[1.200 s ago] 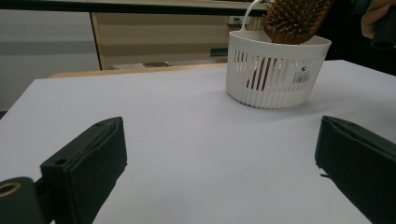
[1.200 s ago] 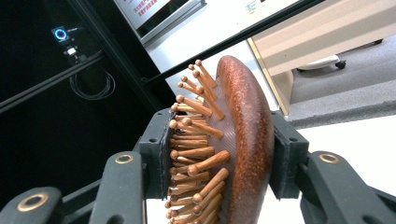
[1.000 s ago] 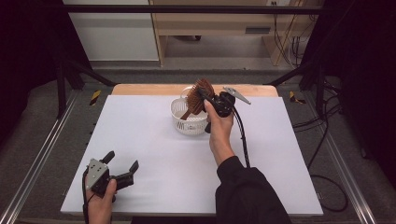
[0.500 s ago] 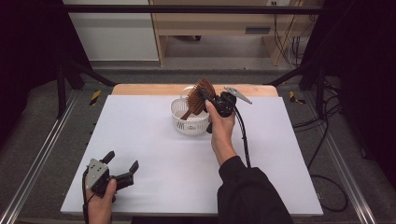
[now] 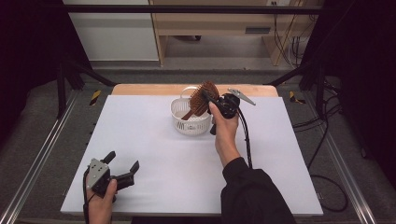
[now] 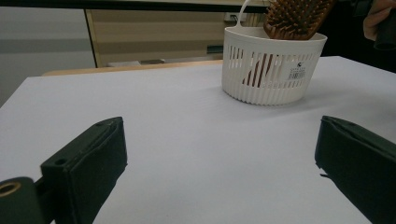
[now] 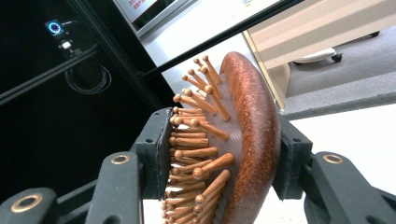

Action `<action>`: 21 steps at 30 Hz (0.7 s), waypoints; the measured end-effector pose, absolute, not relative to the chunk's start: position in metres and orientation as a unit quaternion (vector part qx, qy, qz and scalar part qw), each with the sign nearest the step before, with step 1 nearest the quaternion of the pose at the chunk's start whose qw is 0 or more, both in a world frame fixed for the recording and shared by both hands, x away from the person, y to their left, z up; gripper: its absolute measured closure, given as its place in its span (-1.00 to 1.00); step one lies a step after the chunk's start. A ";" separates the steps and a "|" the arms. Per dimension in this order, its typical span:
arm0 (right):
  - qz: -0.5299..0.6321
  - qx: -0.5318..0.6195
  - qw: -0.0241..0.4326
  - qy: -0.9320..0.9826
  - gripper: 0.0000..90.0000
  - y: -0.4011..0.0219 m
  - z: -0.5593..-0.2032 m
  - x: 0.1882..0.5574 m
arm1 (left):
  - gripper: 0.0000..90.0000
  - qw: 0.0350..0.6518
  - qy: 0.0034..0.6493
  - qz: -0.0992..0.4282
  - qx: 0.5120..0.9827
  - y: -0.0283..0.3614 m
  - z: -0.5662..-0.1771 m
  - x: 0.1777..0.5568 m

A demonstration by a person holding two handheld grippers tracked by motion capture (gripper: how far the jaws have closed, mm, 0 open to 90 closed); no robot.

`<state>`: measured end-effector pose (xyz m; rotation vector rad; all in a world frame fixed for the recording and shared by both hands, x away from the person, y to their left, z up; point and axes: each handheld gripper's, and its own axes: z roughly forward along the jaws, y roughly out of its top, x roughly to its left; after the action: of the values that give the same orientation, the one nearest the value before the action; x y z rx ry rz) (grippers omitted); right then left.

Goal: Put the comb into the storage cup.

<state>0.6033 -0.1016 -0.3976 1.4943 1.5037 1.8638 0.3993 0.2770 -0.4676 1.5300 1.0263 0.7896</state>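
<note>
white table | hairbrush head clamped between right gripper fingers

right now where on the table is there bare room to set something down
Bare: the white table between basket and left claw, also its right side. Crowded: the basket, where the right claw grips the hairbrush.

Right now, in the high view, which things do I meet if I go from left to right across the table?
left gripper → white basket → wooden hairbrush, its handle down in the basket → right gripper, its jaws closed on the brush head → cable trailing from that gripper.
</note>
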 end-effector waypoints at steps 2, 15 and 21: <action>0.649 0.522 0.163 0.528 0.05 -0.103 -0.399 0.604 | -0.95 0.538 0.431 0.332 0.644 0.277 -0.468 0.399; 0.645 0.529 0.158 0.528 0.02 -0.112 -0.405 0.605 | -0.95 0.538 0.430 0.330 0.645 0.276 -0.468 0.399; 0.642 0.527 0.161 0.533 -0.01 -0.113 -0.406 0.606 | -0.95 0.538 0.431 0.330 0.645 0.277 -0.468 0.400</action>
<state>0.6059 -0.1131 -0.4063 1.5047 1.5222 1.8318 0.3996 0.2765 -0.4680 1.5341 1.0245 0.7851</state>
